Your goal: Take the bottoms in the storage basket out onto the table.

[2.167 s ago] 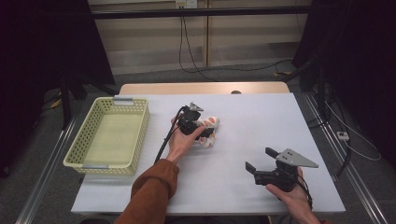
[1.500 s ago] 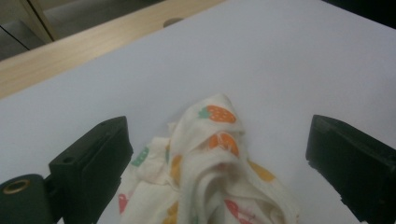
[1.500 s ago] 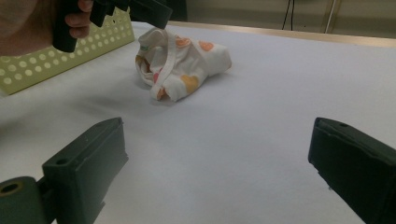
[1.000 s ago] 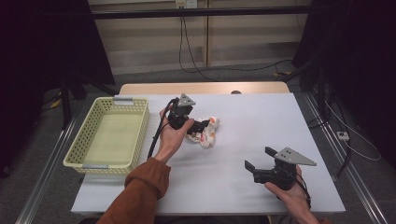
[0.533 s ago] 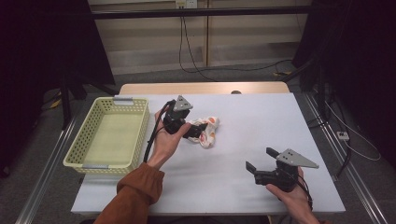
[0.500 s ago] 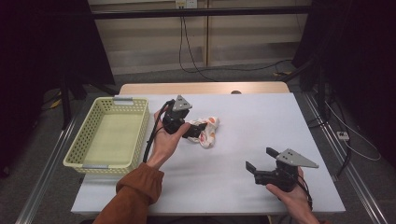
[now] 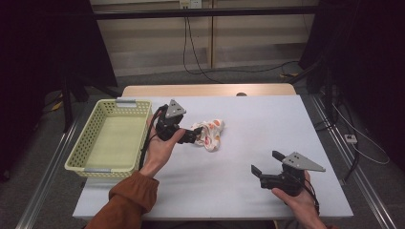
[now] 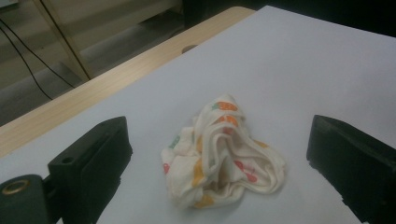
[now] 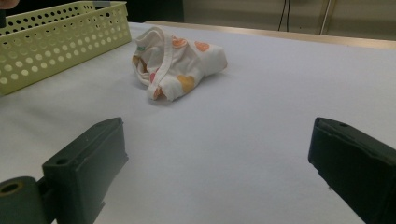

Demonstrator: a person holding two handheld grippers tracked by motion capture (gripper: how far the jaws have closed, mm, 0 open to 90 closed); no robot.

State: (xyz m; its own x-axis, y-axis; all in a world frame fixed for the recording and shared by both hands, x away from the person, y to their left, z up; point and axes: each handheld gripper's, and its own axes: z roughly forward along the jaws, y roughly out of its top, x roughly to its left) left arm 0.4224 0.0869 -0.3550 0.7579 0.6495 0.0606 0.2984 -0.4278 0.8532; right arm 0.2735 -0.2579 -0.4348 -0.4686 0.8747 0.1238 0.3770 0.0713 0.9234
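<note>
Scanning from the left, I see the yellow basket (image 7: 109, 140) at the table's edge, then my left gripper (image 7: 191, 135), jaws wide apart, just beside the crumpled patterned cloth (image 7: 208, 133) lying mid-table. My right gripper (image 7: 265, 164) hovers well apart, jaws likewise spread, holding nothing.

Basket (image 7: 111, 143) walls off table's (image 7: 267, 129) left; right side open.
</note>
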